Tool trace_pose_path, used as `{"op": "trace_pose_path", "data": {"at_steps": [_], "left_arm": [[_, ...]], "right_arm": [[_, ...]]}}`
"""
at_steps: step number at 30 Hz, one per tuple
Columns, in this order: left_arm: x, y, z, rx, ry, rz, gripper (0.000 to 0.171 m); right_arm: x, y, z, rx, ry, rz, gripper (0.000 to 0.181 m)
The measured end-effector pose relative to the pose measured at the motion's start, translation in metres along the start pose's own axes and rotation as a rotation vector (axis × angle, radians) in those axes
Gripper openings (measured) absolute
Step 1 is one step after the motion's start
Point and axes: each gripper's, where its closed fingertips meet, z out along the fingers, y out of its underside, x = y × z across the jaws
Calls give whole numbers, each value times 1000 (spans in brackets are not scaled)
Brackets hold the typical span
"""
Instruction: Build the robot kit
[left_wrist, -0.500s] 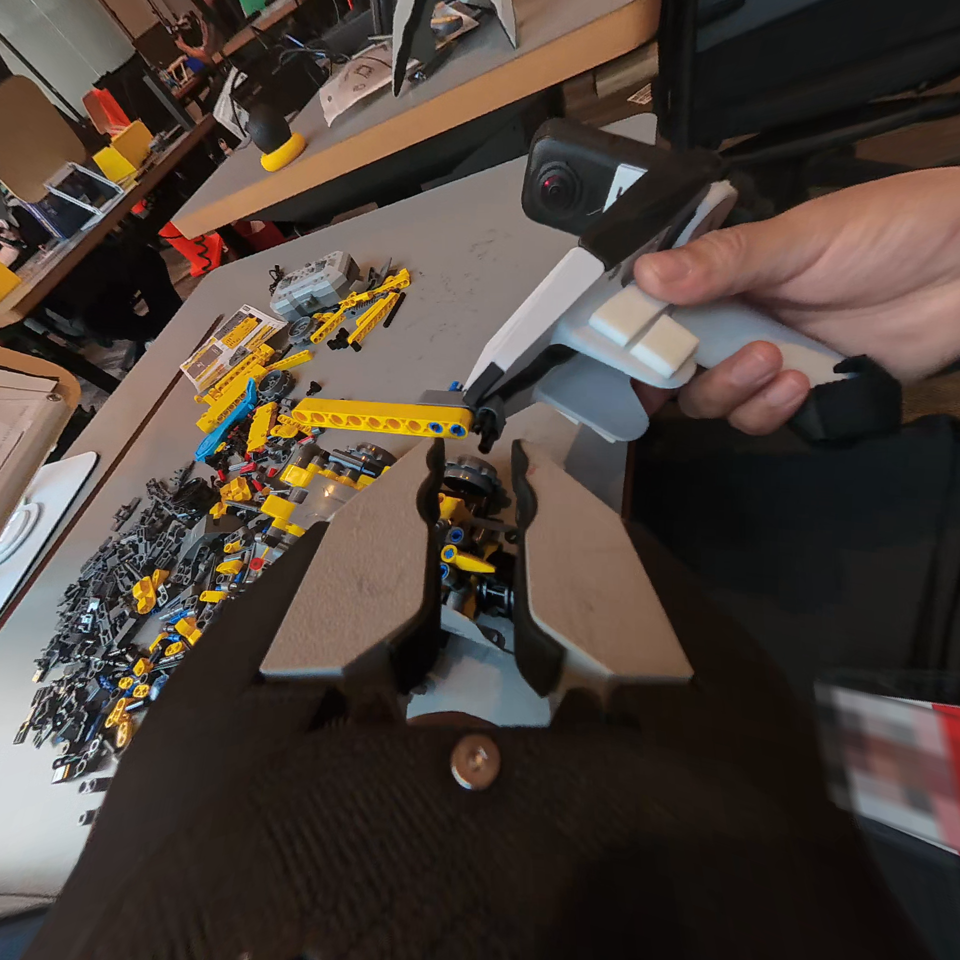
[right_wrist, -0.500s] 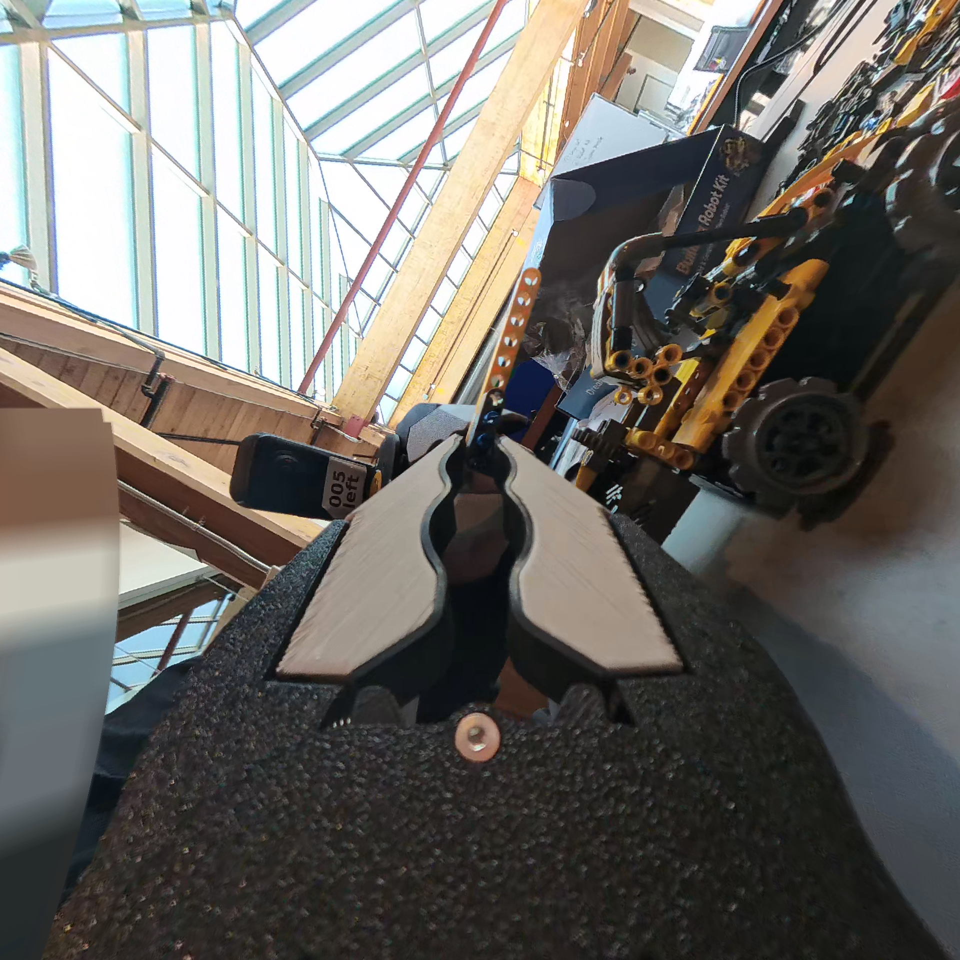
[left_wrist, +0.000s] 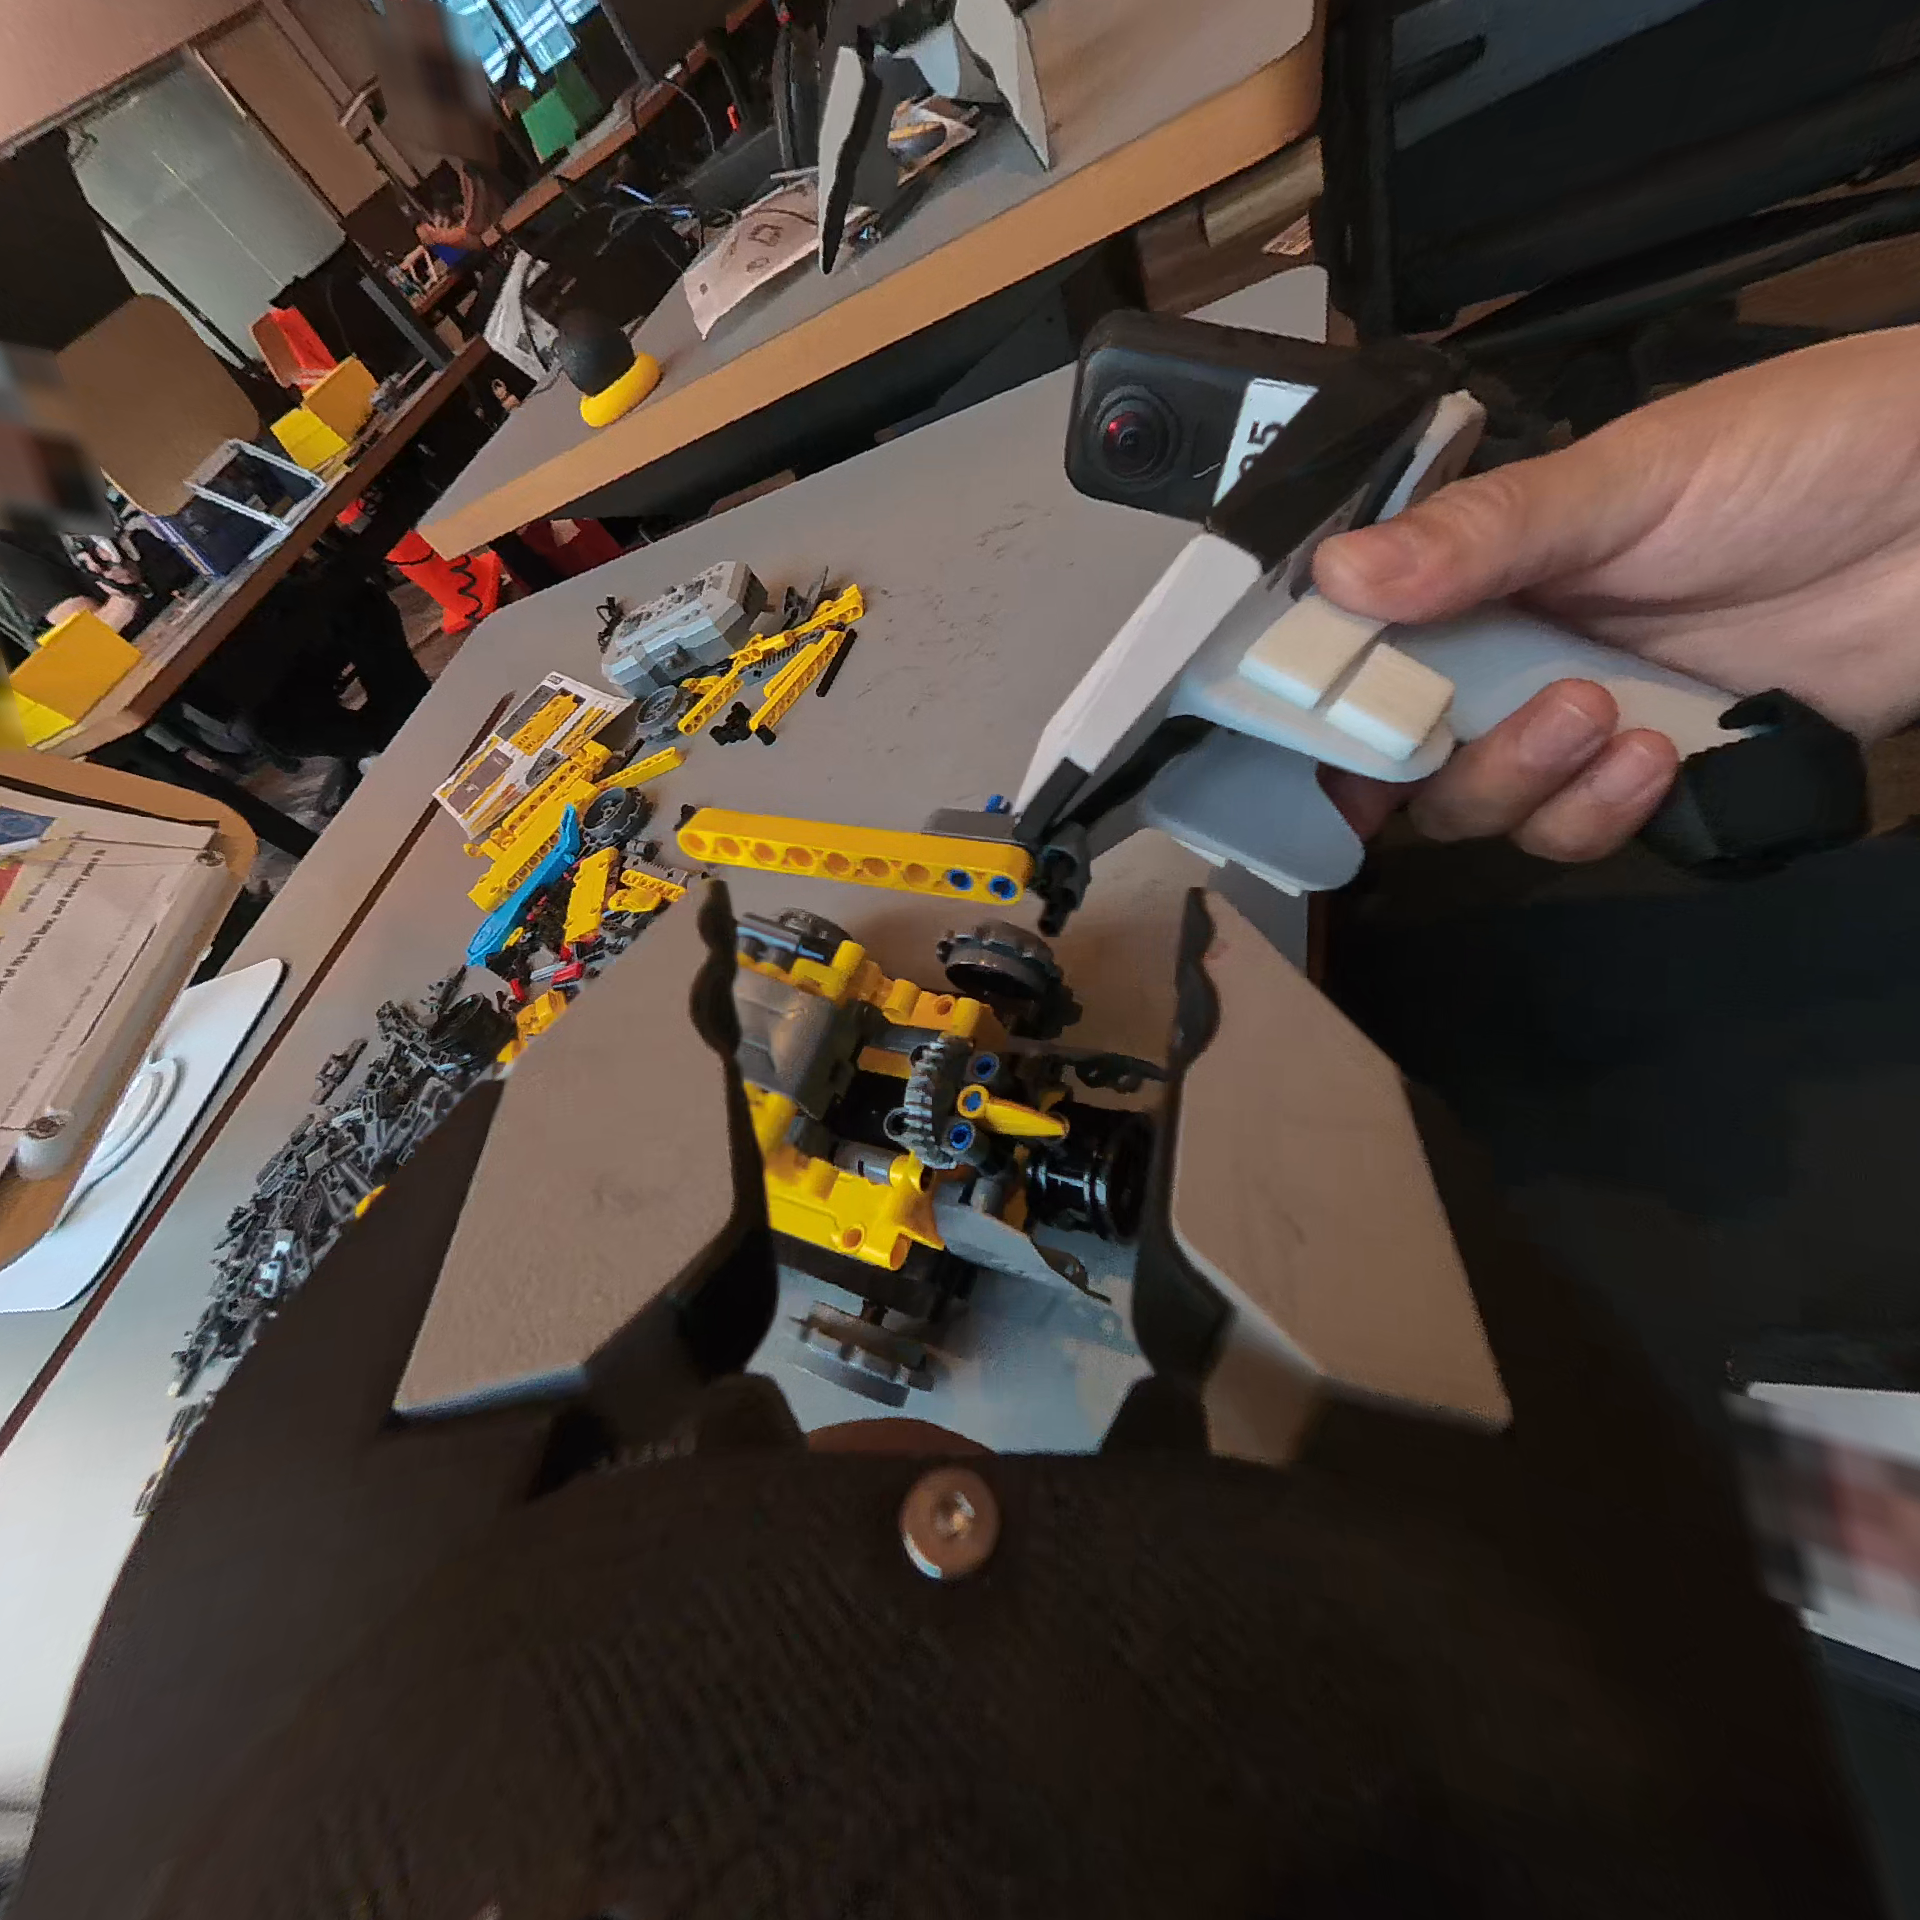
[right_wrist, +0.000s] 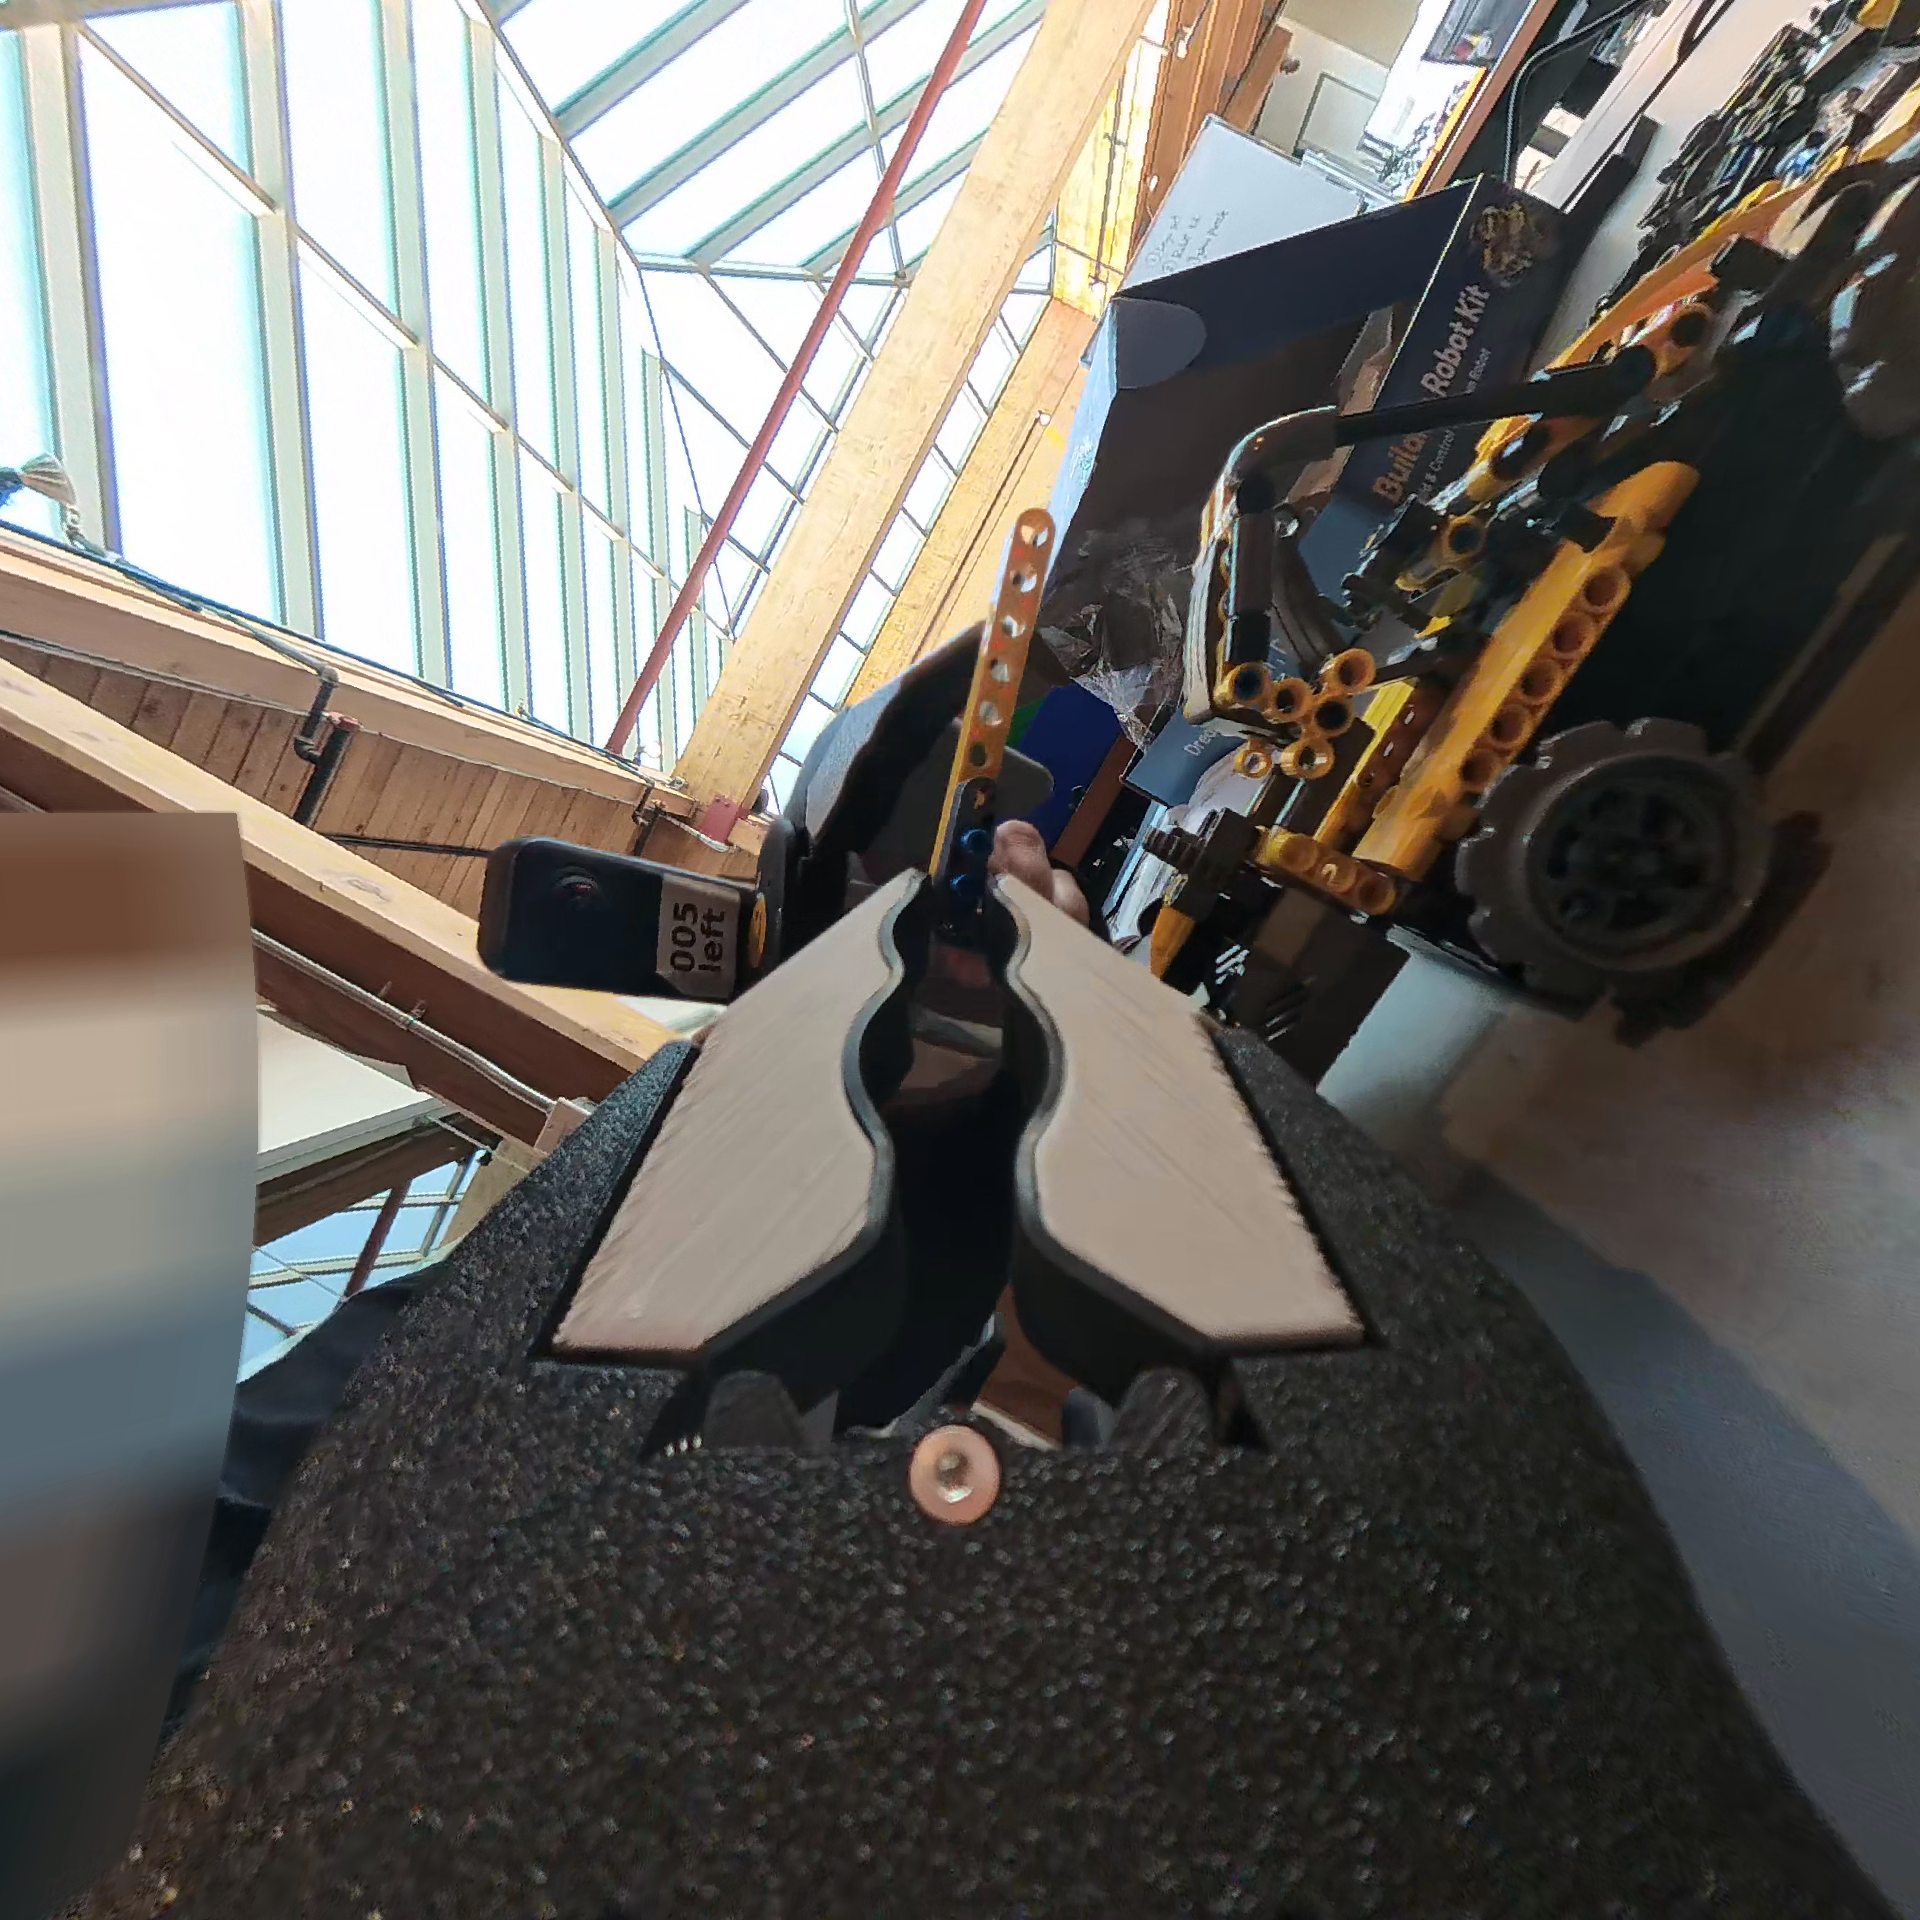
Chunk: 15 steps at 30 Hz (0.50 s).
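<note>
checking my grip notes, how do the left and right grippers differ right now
The left gripper has its fingers spread wide and holds nothing; the right gripper is shut on the end of a long yellow beam.

The left gripper hovers over a yellow toy vehicle on the grey table; the right gripper carries its beam in the air above that vehicle.

Both have flat tan fingers with wavy black inner edges.

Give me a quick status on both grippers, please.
Left gripper open over yellow vehicle. Right gripper shut on yellow beam, above grey table.

Lettering on dark box (right_wrist: 1455, 312); white sticker (right_wrist: 698, 935) on black camera (right_wrist: 566, 912), wording withheld.
</note>
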Motion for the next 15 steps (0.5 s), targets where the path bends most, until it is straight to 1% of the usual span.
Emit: {"op": "trace_pose_path", "data": {"at_steps": [2, 3, 7, 10, 12, 15], "left_arm": [[-5, -2, -2, 26, 23, -16, 99], [-7, -2, -2, 38, 46, -26, 101], [-11, -4, -6, 90, 149, -75, 99], [-6, -5, -8, 111, 223, -68, 91], [-6, -2, -6, 89, 219, -47, 88], [-5, -3, -4, 90, 208, -15, 87]], "right_arm": [[-2, 3, 2, -17, -17, 3, 9], [-3, 4, 3, -27, -18, -2, 9], [-5, 10, 6, -57, -29, -13, 9], [-7, 12, 7, -69, -31, -21, 9], [-8, 13, 8, -77, -33, -23, 9], [-8, 15, 9, -89, -32, -24, 9]]}}
